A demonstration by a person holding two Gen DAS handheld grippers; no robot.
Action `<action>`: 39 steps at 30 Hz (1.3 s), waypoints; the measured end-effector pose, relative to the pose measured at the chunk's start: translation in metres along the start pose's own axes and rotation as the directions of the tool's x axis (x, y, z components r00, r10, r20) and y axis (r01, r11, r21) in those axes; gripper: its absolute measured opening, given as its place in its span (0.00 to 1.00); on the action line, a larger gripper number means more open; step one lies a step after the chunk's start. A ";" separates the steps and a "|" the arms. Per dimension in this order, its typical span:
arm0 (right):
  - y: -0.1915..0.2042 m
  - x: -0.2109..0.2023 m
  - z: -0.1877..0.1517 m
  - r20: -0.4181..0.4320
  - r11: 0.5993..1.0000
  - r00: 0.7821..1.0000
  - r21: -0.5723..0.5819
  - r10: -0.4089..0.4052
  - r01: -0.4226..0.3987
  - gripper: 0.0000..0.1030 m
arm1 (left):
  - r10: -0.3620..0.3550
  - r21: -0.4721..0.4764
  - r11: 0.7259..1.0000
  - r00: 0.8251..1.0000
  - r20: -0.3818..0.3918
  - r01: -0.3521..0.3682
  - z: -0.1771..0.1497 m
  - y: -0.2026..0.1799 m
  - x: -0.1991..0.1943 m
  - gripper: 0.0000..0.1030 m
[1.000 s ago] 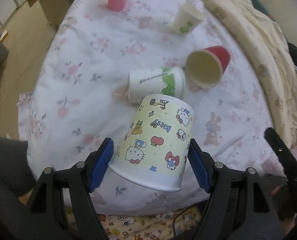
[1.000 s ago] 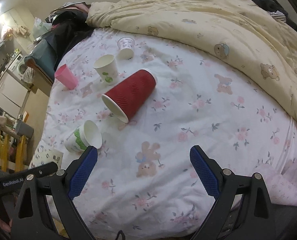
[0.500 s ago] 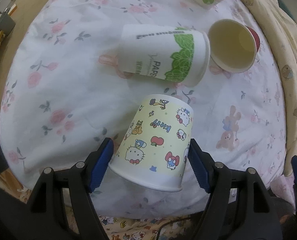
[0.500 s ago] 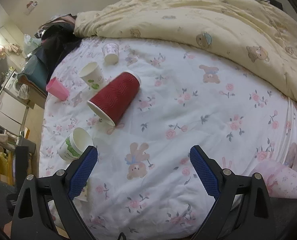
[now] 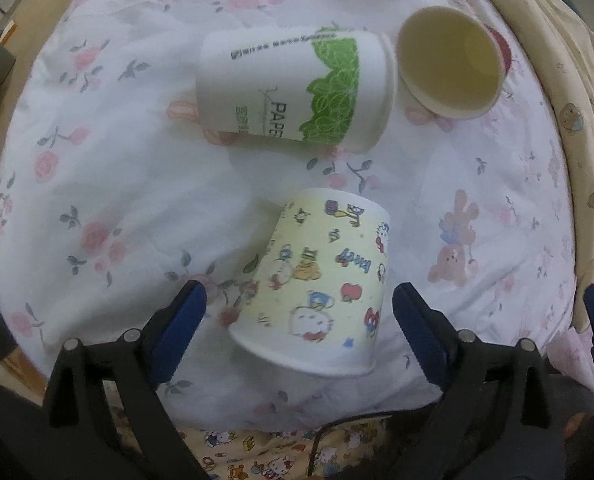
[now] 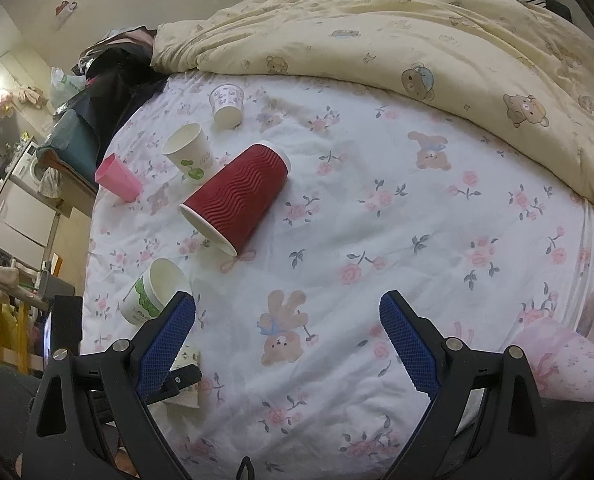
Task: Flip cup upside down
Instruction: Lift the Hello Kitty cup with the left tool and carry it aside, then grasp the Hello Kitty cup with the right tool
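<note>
A yellow cartoon-print paper cup (image 5: 321,292) stands upside down and tilted on the floral sheet, between the fingers of my left gripper (image 5: 297,320). The jaws are open, with gaps on both sides of the cup. In the right wrist view a sliver of this cup (image 6: 187,376) shows behind the left finger. My right gripper (image 6: 287,344) is open and empty above the sheet.
A white-and-green paper cup (image 5: 293,92) lies on its side just beyond, mouth beside a red ribbed cup (image 6: 237,196) also on its side. Further off stand a pink cup (image 6: 117,178) and two small white cups (image 6: 189,152). A yellow quilt (image 6: 417,28) covers the far side.
My left gripper has lowered the cartoon cup to the sheet and opened, letting it go. The cup now leans slightly. The right gripper has shifted a little, still open.
</note>
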State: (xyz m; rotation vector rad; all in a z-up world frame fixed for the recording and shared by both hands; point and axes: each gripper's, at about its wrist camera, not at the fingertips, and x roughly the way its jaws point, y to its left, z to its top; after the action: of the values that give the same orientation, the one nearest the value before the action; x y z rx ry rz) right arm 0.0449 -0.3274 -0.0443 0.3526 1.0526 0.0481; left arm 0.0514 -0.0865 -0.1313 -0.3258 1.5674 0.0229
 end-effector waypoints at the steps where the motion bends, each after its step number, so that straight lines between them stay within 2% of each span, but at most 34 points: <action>1: 0.000 0.000 0.000 -0.001 1.000 1.000 0.000 0.001 -0.001 0.93 | -0.009 0.006 1.000 1.000 0.002 0.009 -0.001 0.000 -0.004 0.90; 5: 0.000 0.001 0.000 -0.002 1.000 1.000 -0.002 0.000 0.000 0.93 | -0.021 0.055 0.998 0.999 0.033 0.020 0.000 0.002 -0.034 0.90; 10: 0.006 0.003 -0.001 -0.013 1.000 1.000 -0.028 0.006 -0.006 0.93 | 0.002 0.105 0.994 0.995 0.101 -0.012 0.010 0.024 -0.070 0.90; 13: 0.010 0.005 -0.002 -0.022 0.999 1.000 -0.040 0.016 -0.017 0.93 | 0.036 0.116 0.992 0.985 0.170 -0.057 0.016 0.040 -0.087 0.90; 17: 0.016 0.009 -0.004 -0.042 0.998 0.999 -0.051 0.028 -0.030 0.93 | 0.087 0.139 0.982 0.960 0.265 -0.127 0.022 0.061 -0.099 0.90; 21: 0.022 0.009 -0.006 -0.030 0.997 1.000 -0.079 0.001 -0.004 0.93 | 0.070 0.110 0.988 0.952 0.297 -0.107 0.026 0.081 -0.098 0.90; 26: 0.027 0.012 -0.008 -0.040 0.995 0.999 -0.101 0.004 -0.008 0.93 | 0.044 0.117 0.989 0.924 0.381 -0.095 0.023 0.090 -0.097 0.90; 29: 0.030 0.017 -0.010 -0.057 0.994 0.998 -0.109 0.013 -0.019 0.93 | 0.006 0.120 0.991 0.916 0.400 -0.059 0.024 0.088 -0.100 0.90; 31: 0.032 0.021 -0.011 -0.077 0.993 0.997 -0.109 0.026 -0.035 0.93 | 0.003 0.137 0.988 0.905 0.426 -0.067 0.023 0.084 -0.105 0.90; 34: 0.036 0.028 -0.013 -0.120 0.992 0.991 -0.113 0.051 -0.064 0.92 | -0.039 0.160 0.987 0.903 0.428 -0.033 0.022 0.082 -0.109 0.90; 37: 0.045 0.035 -0.017 -0.187 0.986 0.978 -0.120 0.091 -0.115 0.92 | -0.050 0.174 0.984 0.900 0.432 -0.028 0.022 0.079 -0.111 0.90; 39: 0.054 0.042 -0.019 -0.244 0.980 0.961 -0.115 0.132 -0.164 0.92 | -0.050 0.173 0.984 0.901 0.431 -0.028 0.022 0.078 -0.112 0.90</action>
State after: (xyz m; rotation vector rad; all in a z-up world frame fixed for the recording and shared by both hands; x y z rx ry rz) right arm 0.0568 -0.2629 -0.0714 0.3084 1.2487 0.3004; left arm 0.0542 0.0140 -0.0368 -0.1739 1.1128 -0.0493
